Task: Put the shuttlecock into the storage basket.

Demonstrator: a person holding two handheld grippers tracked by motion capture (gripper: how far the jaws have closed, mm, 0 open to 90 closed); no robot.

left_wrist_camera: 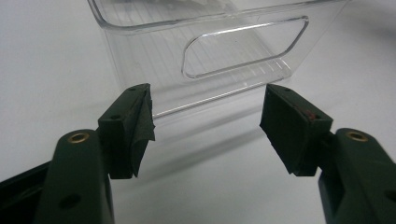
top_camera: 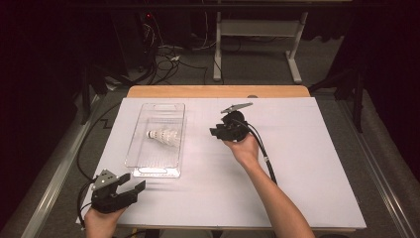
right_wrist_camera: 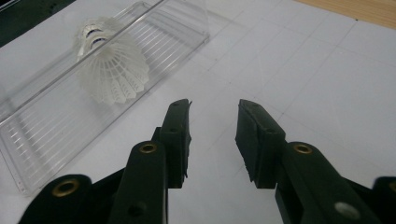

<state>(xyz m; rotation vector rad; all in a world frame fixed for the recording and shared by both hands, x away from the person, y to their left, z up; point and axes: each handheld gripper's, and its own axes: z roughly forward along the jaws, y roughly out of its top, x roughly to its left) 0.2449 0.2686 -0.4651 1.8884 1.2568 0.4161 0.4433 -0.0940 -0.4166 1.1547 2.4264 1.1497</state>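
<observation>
A white shuttlecock (top_camera: 165, 136) lies on its side inside a clear plastic tray (top_camera: 143, 163) on the white table sheet. My right gripper (top_camera: 214, 132) is open, held just right of the tray and pointing at it. In the right gripper view the shuttlecock (right_wrist_camera: 112, 65) lies beyond the tray wall (right_wrist_camera: 28, 172), ahead and left of the empty jaws (right_wrist_camera: 213, 135). My left gripper (top_camera: 132, 182) is open near the table's front left corner. In the left gripper view its jaws (left_wrist_camera: 205, 126) face the tray's near end wall with the handle cut-out (left_wrist_camera: 243, 51).
The white sheet (top_camera: 297, 148) covers a wooden table whose far edge (top_camera: 218, 91) shows. A black cable (top_camera: 265, 153) trails from the right gripper along the forearm. Beyond the table are a desk frame (top_camera: 257, 44) and floor cables (top_camera: 168, 59).
</observation>
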